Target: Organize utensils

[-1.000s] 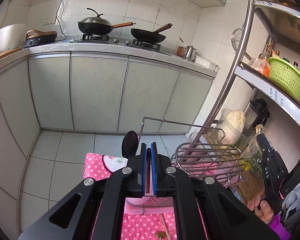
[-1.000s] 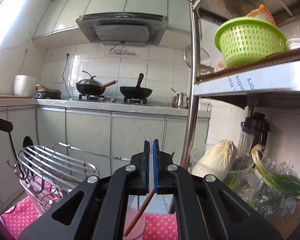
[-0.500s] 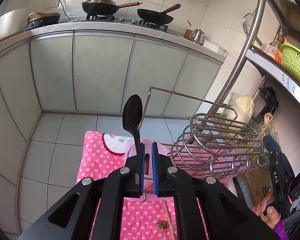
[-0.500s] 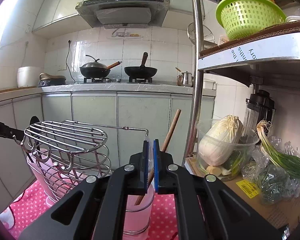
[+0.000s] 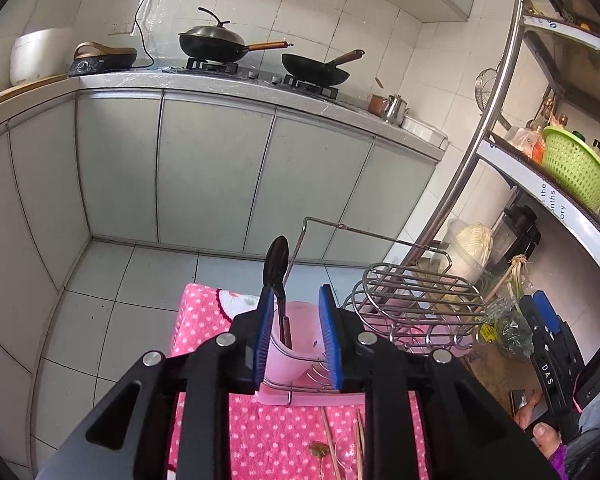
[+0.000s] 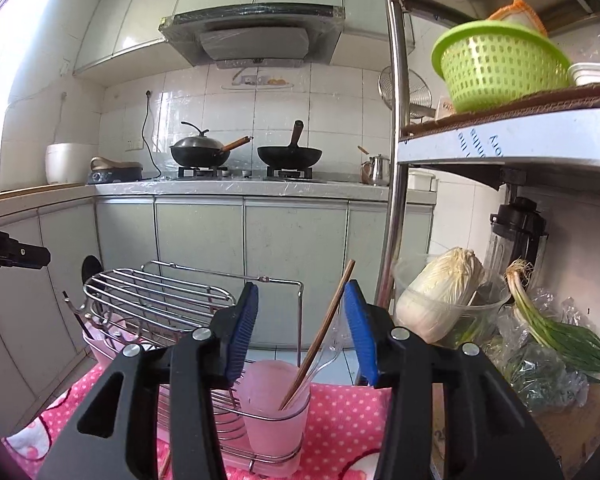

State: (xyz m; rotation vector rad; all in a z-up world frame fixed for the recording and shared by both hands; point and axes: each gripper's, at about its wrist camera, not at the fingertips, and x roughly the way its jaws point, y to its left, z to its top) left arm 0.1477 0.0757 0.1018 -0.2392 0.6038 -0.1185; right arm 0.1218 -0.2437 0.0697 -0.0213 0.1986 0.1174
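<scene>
only the left view shows loose chopsticks on the pink cloth at 6 o'clock. left gripper opening, black spoon standing free in a pink cup. right gripper opening wide, chopstick and clear spoon free in its pink cup.

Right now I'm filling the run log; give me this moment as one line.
left gripper: opening, black spoon in pink cup | right gripper: opening, chopstick in cup | neither pressed
</scene>
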